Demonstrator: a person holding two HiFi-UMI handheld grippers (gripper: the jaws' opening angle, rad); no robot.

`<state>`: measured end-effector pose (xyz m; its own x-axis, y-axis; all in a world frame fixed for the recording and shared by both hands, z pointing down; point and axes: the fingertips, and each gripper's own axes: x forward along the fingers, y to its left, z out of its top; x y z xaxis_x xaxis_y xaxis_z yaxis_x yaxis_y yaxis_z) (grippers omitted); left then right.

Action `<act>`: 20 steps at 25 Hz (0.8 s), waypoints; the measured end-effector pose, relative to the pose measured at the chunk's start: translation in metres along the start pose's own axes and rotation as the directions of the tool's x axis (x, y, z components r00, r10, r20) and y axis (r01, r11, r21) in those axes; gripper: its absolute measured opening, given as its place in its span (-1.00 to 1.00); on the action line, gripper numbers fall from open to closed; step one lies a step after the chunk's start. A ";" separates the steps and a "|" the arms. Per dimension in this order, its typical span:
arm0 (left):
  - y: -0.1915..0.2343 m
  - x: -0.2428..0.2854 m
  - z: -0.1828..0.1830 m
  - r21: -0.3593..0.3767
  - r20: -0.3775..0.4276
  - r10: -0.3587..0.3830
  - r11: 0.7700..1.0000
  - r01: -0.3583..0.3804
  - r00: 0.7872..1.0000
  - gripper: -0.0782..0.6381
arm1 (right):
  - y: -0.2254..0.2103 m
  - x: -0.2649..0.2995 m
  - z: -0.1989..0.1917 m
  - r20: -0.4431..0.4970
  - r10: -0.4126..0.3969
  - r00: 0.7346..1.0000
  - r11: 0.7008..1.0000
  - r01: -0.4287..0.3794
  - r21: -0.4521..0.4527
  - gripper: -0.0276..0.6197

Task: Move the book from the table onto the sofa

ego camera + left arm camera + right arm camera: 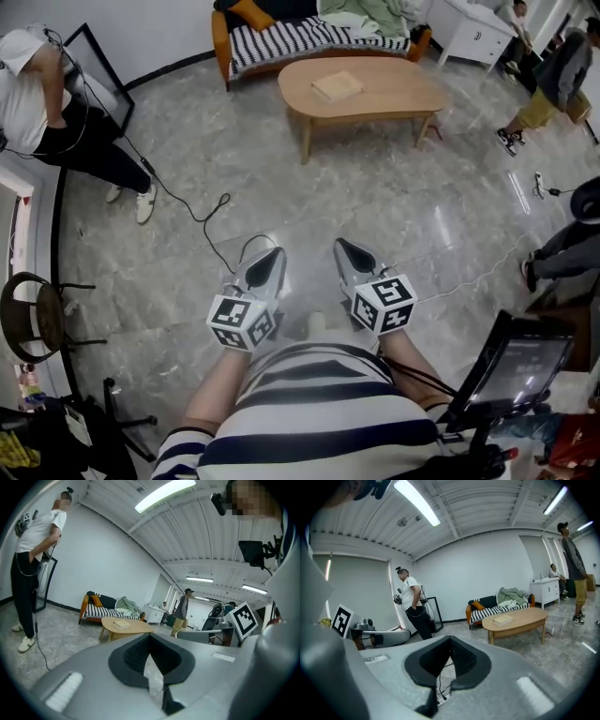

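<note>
A tan book (337,86) lies on the oval wooden table (394,94), far ahead of me. It also shows small in the left gripper view, as the book (121,624), and in the right gripper view, as the book (503,619). Behind the table stands the striped sofa (281,39), with orange arms and a green cloth heaped on it. My left gripper (273,256) and right gripper (343,247) hang side by side close to my body, over the bare floor. Both are shut and hold nothing.
A person in white and black stands at the left (56,112), beside a black frame; a black cable (202,217) trails over the floor from there. More people stand at the far right (548,89). A round chair (37,314) is at my left, a monitor (516,367) at my right.
</note>
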<state>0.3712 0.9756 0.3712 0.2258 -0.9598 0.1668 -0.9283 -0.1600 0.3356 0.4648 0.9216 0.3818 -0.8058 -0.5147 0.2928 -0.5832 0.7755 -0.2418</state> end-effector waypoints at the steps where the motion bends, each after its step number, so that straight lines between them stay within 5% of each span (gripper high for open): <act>1: -0.006 0.009 -0.001 0.002 -0.005 0.000 1.000 0.000 1.000 -0.78 | -0.009 -0.002 0.001 -0.001 0.002 1.000 1.000 -0.002 0.002 -0.92; 20: 0.000 0.102 0.009 0.012 -0.092 -0.083 0.996 0.084 0.992 -0.78 | -0.080 0.031 0.027 0.015 -0.057 0.998 0.997 0.056 0.054 -0.92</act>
<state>0.3918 0.8753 0.3796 0.3280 -0.9180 0.2231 -0.9096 -0.2431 0.3370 0.4832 0.8339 0.3851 -0.7725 -0.5637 0.2922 -0.6324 0.7245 -0.2741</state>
